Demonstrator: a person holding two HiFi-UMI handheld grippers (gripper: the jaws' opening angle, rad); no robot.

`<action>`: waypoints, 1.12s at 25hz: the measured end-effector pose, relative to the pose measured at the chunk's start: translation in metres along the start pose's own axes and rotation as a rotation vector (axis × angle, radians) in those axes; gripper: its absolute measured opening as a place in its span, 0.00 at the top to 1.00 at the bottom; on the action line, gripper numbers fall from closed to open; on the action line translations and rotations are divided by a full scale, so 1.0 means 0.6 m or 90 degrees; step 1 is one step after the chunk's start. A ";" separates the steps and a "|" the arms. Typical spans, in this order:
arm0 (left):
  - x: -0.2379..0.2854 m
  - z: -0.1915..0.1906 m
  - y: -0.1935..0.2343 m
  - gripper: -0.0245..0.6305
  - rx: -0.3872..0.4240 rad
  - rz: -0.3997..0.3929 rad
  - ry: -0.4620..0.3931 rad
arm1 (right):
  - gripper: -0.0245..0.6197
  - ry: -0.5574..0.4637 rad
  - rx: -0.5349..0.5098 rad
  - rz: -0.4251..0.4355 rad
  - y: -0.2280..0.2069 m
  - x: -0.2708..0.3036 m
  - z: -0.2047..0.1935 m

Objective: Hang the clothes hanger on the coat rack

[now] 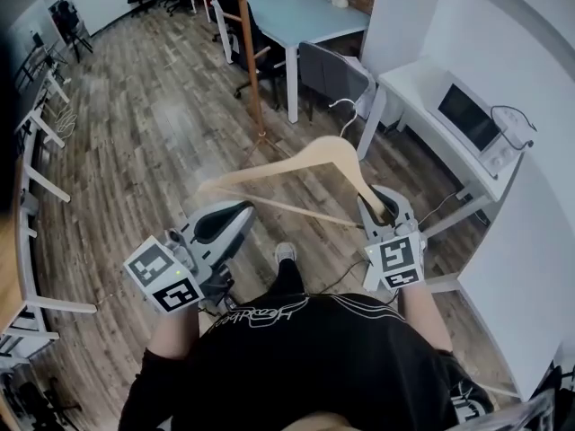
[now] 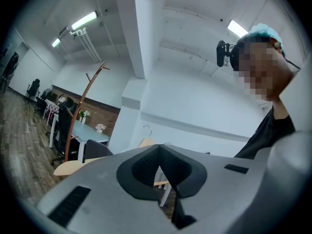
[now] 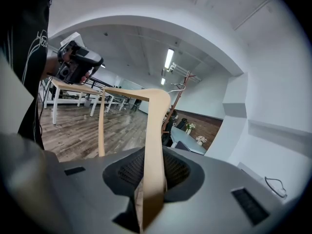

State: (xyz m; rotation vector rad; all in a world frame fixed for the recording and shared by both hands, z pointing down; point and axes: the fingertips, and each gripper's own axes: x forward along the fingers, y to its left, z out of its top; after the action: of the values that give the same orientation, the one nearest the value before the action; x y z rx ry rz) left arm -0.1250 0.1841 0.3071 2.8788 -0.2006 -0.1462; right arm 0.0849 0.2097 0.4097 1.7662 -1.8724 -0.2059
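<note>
A pale wooden clothes hanger with a metal hook is held out in front of me. My right gripper is shut on the end of its right arm. In the right gripper view the wood rises from between the pads, where the right gripper clamps it. My left gripper hovers below the hanger's left end, apart from it, jaws together on nothing. The brown coat rack stands farther ahead on the wood floor, and its branched top shows in the left gripper view.
A light blue table with dark chairs stands just behind the rack. At the right, a white counter carries a microwave. White desks line the left side.
</note>
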 end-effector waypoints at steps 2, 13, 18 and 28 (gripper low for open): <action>0.022 0.005 0.041 0.95 -0.001 -0.001 0.005 | 0.79 0.004 0.006 -0.002 -0.018 0.042 0.001; 0.175 0.065 0.366 0.95 -0.019 0.008 0.021 | 0.79 0.043 0.007 0.020 -0.135 0.362 0.017; 0.210 0.085 0.510 0.95 -0.050 0.014 0.007 | 0.79 0.056 -0.058 0.023 -0.178 0.497 0.046; 0.247 0.126 0.615 0.95 -0.032 0.031 -0.003 | 0.79 0.012 -0.101 0.021 -0.229 0.629 0.120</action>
State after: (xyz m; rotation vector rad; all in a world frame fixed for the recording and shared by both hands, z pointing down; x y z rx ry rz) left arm -0.0334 -0.2104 0.3163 2.8209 -0.2633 -0.1477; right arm 0.1760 -0.1874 0.3919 1.6234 -1.8177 -0.3154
